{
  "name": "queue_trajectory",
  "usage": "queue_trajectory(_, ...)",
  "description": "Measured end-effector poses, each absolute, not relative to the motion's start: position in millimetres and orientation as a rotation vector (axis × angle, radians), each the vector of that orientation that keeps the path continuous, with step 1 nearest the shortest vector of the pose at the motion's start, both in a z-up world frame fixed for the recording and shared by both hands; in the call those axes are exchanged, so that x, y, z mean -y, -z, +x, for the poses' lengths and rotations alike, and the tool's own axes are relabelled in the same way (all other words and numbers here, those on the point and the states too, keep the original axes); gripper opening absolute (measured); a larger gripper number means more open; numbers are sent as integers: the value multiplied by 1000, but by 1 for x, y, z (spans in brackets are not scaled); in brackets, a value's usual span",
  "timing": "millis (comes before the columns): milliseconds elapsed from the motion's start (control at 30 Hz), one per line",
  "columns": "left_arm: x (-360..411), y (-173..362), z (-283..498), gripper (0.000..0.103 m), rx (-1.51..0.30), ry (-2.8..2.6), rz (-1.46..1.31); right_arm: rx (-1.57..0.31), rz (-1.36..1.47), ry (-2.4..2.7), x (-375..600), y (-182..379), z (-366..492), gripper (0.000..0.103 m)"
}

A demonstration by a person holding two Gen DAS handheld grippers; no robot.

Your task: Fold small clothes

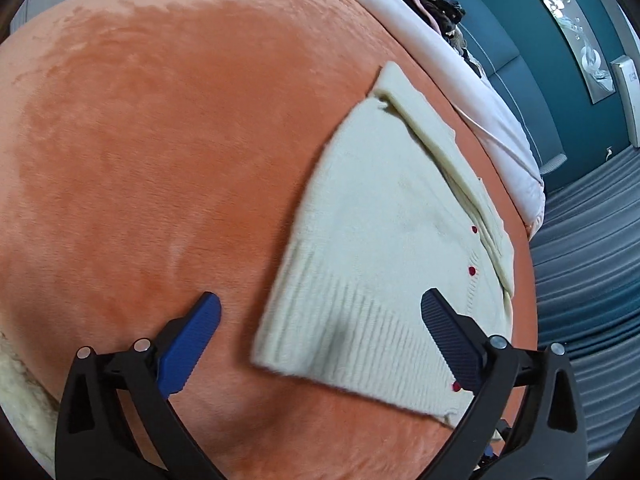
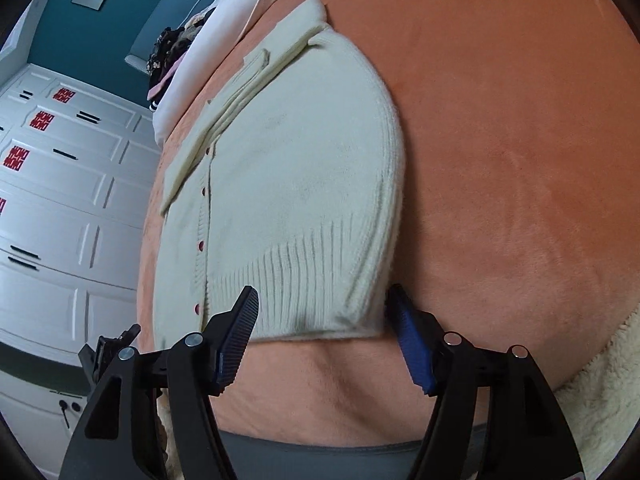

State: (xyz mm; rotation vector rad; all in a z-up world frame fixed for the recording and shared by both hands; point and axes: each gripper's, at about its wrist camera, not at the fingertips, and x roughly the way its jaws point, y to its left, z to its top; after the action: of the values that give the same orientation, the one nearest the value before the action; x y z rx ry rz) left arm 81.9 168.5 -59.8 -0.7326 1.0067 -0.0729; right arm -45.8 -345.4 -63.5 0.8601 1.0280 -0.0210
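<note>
Cream cardigan (image 1: pixel 384 240) lies folded flat on the orange blanket (image 1: pixel 160 140), near the blanket's edge beside the white sheet (image 1: pixel 472 92). Left gripper (image 1: pixel 320 320) jaws wide apart, empty, above the ribbed hem. Right gripper (image 2: pixel 324 312) jaws apart, straddling hem, not pinching.

Cream cardigan (image 1: pixel 380 240): ribbed fuzzy knit. Orange blanket (image 1: pixel 160 160): plush, matt. Tool pads (image 2: pixel 412 344): ridged plastic.

Both tongs (image 1: pixel 320 312) (image 2: pixel 324 306) agape, empty.
</note>
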Motion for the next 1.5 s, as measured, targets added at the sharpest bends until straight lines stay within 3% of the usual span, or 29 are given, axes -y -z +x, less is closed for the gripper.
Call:
queue_trajectory(33, -165, 60, 85, 84, -1015, 87, -735, -1018, 866, 32, 346, 64, -43, 56)
queue_trajectory(67, -161, 62, 88, 61, -1039, 107, -737, -1019, 869, 40, 347, 64, -40, 30)
queue_trajectory(100, -157, 64, 90, 38, -1066, 124, -739, -1029, 877, 43, 347, 64, -37, 14)
queue_trajectory(167, -154, 65, 90, 10, -1110, 136, -754, -981, 900, 32, 350, 53, -35, 9)
queue_trajectory(367, -164, 25, 61, 8, -1040, 191, -779, -901, 763, -47, 355, -7, -51, 7)
queue_trajectory(467, -169, 11, 36, 8, -1049, 220, -740, -948, 663, -92, 357, -25, -64, 7)
queue_trajectory(667, -173, 16, -43, 7, -1219, 266, -636, -1238, 349, -218, 331, -20, -127, 6)
queue_trajectory(800, -187, 11, -99, 7, -1338, 265, -638, -1330, 360, -331, 323, -34, -174, 6)
queue_trajectory(867, -199, -13, -100, 7, -1304, 259, -693, -1274, 458, -359, 332, -61, -171, 6)
queue_trajectory(1000, -192, -88, -23, 8, -1055, 375, -640, -939, 536, -363, 358, -127, -91, 6)
queue_trajectory(1133, -166, -107, 87, 9, -861, 402, -593, -755, 597, -277, 373, -114, 14, 8)
queue_trajectory(1200, -150, -84, 139, 20, -856, 367, -593, -754, 609, -160, 377, -82, 58, 16)
queue_trajectory(1233, -143, -65, 160, 25, -891, 328, -587, -790, 598, -57, 375, -64, 75, 29)
queue_trajectory(1267, -140, -46, 175, 44, -937, 265, -575, -828, 591, 36, 374, -53, 85, 35)
queue_trajectory(1333, -139, -26, 185, 45, -977, 187, -554, -813, 628, 59, 371, -44, 85, 35)
queue_trajectory(1367, -141, -21, 182, 48, -965, 202, -558, -777, 646, 56, 370, -44, 79, 44)
queue_trajectory(1433, -145, -17, 172, 69, -926, 203, -552, -739, 622, 99, 368, -44, 70, 67)
queue_trajectory(1467, -148, -14, 168, 81, -905, 185, -543, -748, 579, 107, 365, -41, 71, 67)
queue_trajectory(1500, -148, -9, 168, 84, -903, 172, -523, -783, 526, 114, 362, -36, 78, 67)
